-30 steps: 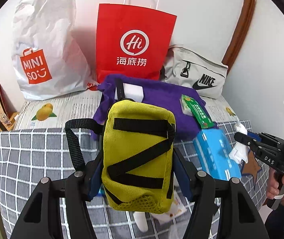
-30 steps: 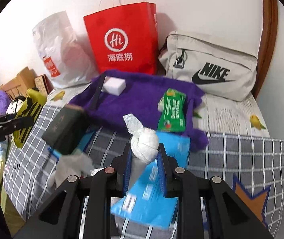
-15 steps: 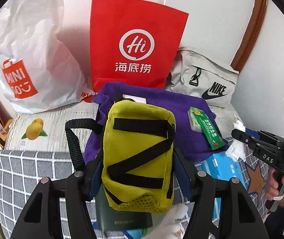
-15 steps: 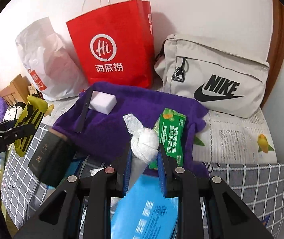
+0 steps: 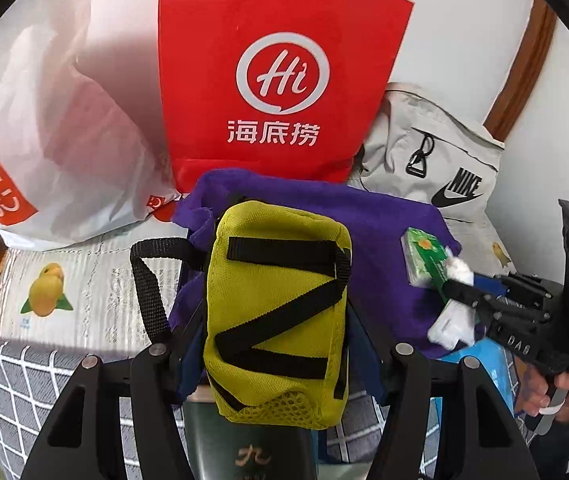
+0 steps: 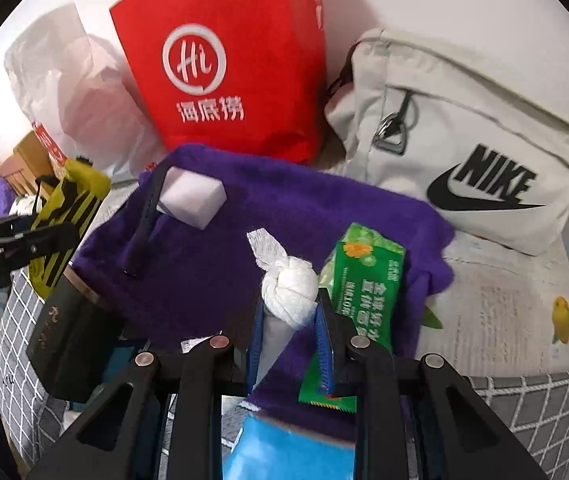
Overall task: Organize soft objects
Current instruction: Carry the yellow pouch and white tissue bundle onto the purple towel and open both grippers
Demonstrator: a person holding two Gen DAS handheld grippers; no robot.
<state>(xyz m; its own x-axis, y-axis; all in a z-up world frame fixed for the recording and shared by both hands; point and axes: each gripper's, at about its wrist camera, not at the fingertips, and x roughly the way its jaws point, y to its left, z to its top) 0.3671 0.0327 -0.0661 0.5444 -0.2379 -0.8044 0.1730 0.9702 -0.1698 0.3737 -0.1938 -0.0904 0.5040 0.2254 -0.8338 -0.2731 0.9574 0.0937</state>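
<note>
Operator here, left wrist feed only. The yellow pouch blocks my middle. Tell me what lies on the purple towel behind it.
Observer: A white foam block sits on the purple towel, near its far left corner in the right wrist view.
Operator: Report anything beside that block.
Observer: A dark strap lies along the block's left side, running toward the near edge.
Operator: Describe what the right gripper carries.
Observer: The right gripper is shut on a knotted white cloth bundle, its twisted tail pointing up.
Operator: Say what's right of that bundle.
Observer: The green packet, lying lengthwise on the towel.
</note>
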